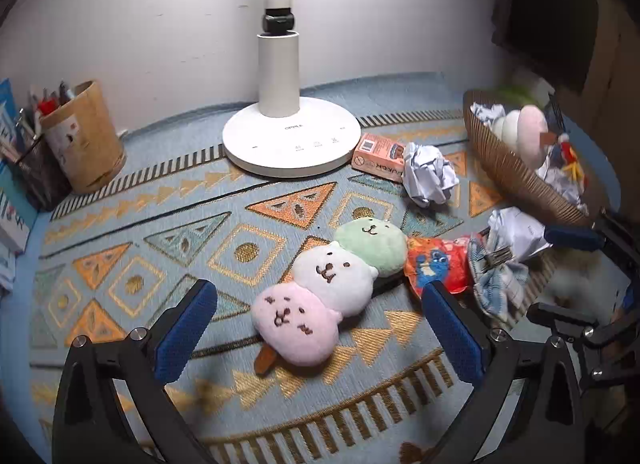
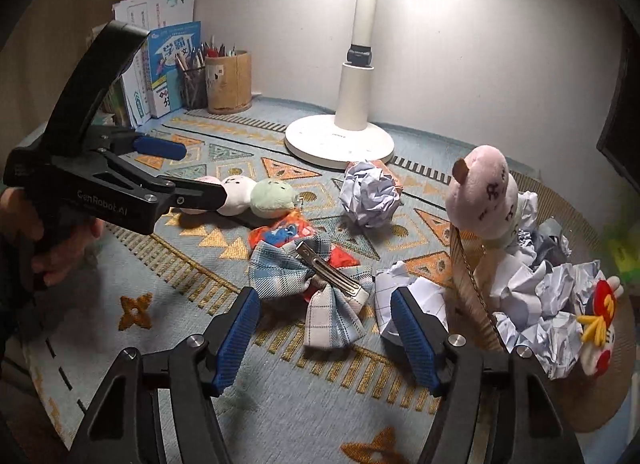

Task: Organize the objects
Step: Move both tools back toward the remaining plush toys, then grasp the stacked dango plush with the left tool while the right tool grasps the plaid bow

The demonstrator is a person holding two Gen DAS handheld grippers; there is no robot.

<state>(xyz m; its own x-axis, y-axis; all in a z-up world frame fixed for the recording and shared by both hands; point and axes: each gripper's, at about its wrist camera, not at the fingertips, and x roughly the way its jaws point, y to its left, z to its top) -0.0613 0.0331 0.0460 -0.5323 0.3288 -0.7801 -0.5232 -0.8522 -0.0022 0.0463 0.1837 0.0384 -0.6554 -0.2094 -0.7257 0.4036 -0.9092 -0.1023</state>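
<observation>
A three-ball dango plush (image 1: 326, 282) (pink, white, green) lies on the patterned mat between the tips of my open left gripper (image 1: 320, 312); it also shows in the right wrist view (image 2: 248, 195). My right gripper (image 2: 324, 322) is open over a plaid bow hair clip (image 2: 320, 284), which lies on a red-orange packet (image 2: 286, 229). A crumpled paper (image 2: 404, 304) lies by its right finger. The woven basket (image 1: 508, 167) holds a pink plush (image 2: 482, 193), crumpled papers and a small red-and-yellow toy (image 2: 600, 316).
A white lamp base (image 1: 292, 139) stands at the back centre. An orange box (image 1: 378, 151) and a paper ball (image 1: 428, 175) lie beside it. Pen holders (image 1: 80, 135) and books (image 2: 160, 67) stand at the left. The left gripper (image 2: 160, 167) shows in the right wrist view.
</observation>
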